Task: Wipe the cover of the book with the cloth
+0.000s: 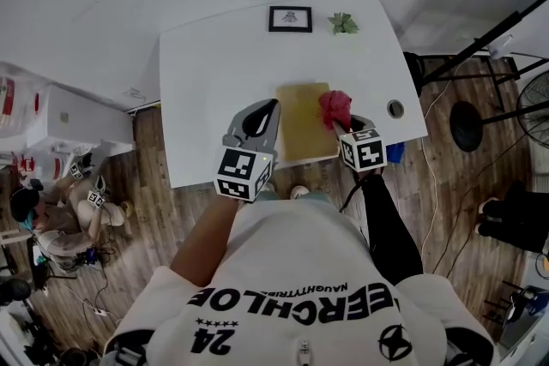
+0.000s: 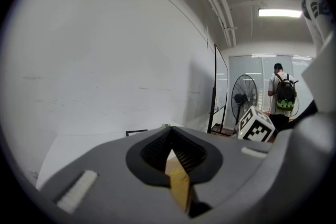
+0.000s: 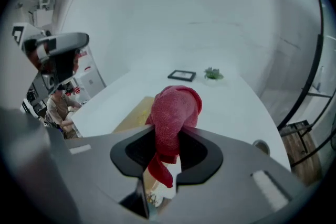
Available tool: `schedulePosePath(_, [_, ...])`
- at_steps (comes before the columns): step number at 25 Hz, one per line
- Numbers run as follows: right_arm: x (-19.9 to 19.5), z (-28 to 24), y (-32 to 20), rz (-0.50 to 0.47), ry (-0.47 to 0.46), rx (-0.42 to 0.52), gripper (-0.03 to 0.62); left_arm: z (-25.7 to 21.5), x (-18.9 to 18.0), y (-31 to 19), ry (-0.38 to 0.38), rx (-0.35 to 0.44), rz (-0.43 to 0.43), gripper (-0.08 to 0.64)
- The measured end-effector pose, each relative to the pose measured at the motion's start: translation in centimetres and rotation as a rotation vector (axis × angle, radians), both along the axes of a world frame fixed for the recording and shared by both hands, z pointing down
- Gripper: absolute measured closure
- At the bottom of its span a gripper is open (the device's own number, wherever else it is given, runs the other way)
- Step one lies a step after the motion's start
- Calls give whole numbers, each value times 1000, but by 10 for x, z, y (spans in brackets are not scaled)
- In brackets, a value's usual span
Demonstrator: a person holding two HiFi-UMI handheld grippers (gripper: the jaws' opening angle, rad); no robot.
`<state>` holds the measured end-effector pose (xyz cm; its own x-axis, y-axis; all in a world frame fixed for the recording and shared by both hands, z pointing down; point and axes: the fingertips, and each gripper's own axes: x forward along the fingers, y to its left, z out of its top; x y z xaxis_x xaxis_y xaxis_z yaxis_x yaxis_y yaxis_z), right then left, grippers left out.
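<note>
There is one book (image 1: 302, 120), with a plain yellow-tan cover, and it lies flat at the near edge of the white table (image 1: 214, 81), about in the middle of that edge. There is one cloth (image 1: 336, 107), red and bunched. It sits on the right side of the cover and is clamped in the right gripper (image 1: 345, 129), which reaches in from the near edge. The right gripper view shows this grip better: the jaws of the right gripper (image 3: 168, 136) are closed on the cloth (image 3: 173, 113), one tail of it hangs down between them, and the book (image 3: 131, 115) is seen just behind it on the left. The left gripper (image 1: 271, 109) is over the left edge of the book. In the left gripper view its jaws (image 2: 169, 136) are together at the tips with nothing held, and a strip of the book (image 2: 178, 181) shows through the slit below them. Whether it touches the cover cannot be told. At the far edge of the table stand one small picture frame (image 1: 290, 19) and one small green plant (image 1: 344, 23), near each other, and one round hole (image 1: 395, 109) is near the right edge. Only the left gripper view shows one standing fan (image 2: 244, 99) and one person with a backpack (image 2: 283, 94), at the back of the room. The head view and the right gripper view show another person (image 1: 64, 210) sitting low on the floor to the left of the table.
</note>
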<state>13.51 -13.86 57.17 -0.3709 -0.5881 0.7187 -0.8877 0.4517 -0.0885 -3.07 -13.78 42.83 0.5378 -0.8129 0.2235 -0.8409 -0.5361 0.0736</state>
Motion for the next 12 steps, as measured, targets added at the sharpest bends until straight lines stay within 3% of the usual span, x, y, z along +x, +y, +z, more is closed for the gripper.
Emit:
schedulePosePath(6, [2, -92, -29, -15, -147, 302, 494, -25, -4, -13, 6, 59, -82, 515])
schedulePosePath(12, [8, -154, -27, -47, -210, 471, 495, -81, -4, -20, -12, 203, -128, 515])
